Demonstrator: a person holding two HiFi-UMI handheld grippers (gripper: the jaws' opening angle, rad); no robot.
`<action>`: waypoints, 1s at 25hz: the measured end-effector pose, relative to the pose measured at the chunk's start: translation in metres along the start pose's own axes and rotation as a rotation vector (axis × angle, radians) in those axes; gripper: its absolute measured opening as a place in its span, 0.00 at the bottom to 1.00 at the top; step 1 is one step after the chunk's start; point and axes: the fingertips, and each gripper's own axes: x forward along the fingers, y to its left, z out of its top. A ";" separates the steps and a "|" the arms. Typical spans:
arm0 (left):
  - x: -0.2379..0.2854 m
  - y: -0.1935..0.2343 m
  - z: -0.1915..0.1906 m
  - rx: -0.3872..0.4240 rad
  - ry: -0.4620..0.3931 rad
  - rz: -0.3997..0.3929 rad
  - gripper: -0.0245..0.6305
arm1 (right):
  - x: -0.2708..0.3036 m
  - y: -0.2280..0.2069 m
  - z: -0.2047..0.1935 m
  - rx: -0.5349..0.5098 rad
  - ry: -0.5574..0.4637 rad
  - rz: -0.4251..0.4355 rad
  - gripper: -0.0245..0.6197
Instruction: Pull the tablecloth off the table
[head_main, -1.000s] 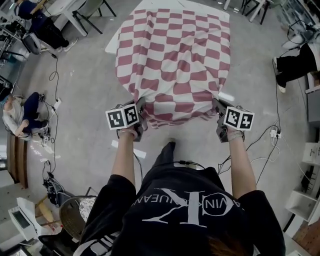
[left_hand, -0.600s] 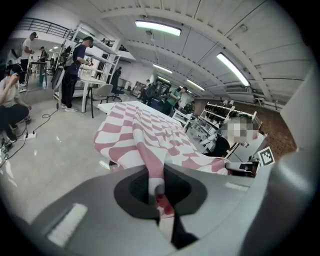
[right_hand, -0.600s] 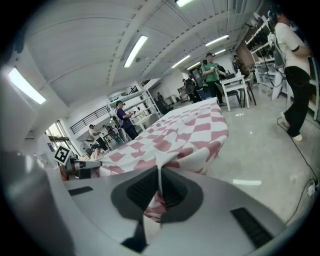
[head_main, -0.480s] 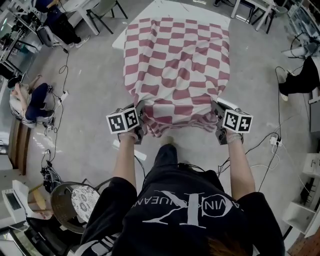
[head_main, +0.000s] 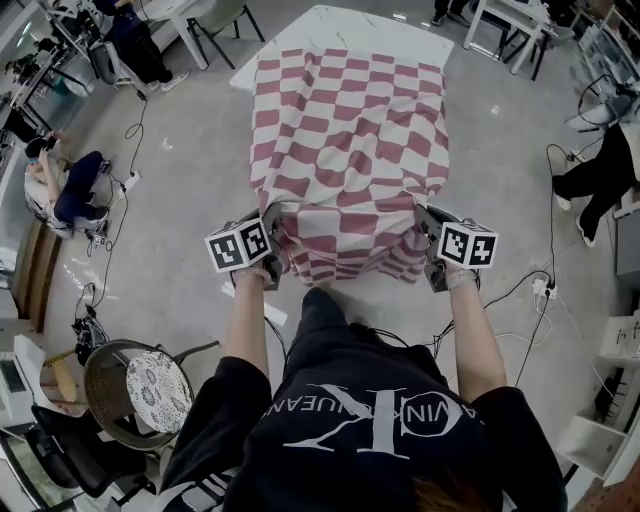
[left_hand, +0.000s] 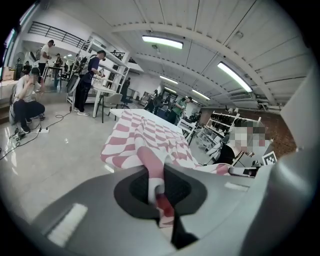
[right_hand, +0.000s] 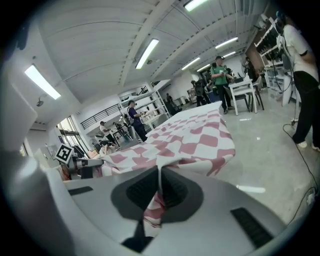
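Observation:
A red-and-white checked tablecloth drapes over a white table, whose far end shows bare. My left gripper is shut on the cloth's near left corner, and the pinched cloth runs between its jaws. On the other side, my right gripper is shut on the near right corner, with cloth clamped in its jaws. The near edge of the cloth hangs in folds between both grippers, off the table's end.
A round stool stands at my left. Cables lie on the floor left and right. A person crouches at far left; another stands at right. Chairs and tables stand beyond the table.
I have stepped back, and more bare white tabletop shows at the far end. Both grippers keep their hold on the corners, and the stool has come into view at lower left.

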 end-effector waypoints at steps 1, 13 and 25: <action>-0.003 -0.002 0.003 0.000 -0.007 0.004 0.07 | -0.002 0.003 0.004 -0.007 -0.003 0.002 0.06; -0.035 -0.008 0.014 0.028 -0.039 0.022 0.07 | -0.024 0.024 0.014 -0.030 -0.073 0.003 0.06; -0.081 0.007 -0.005 0.036 -0.025 -0.019 0.07 | -0.042 0.066 -0.016 -0.012 -0.094 -0.026 0.06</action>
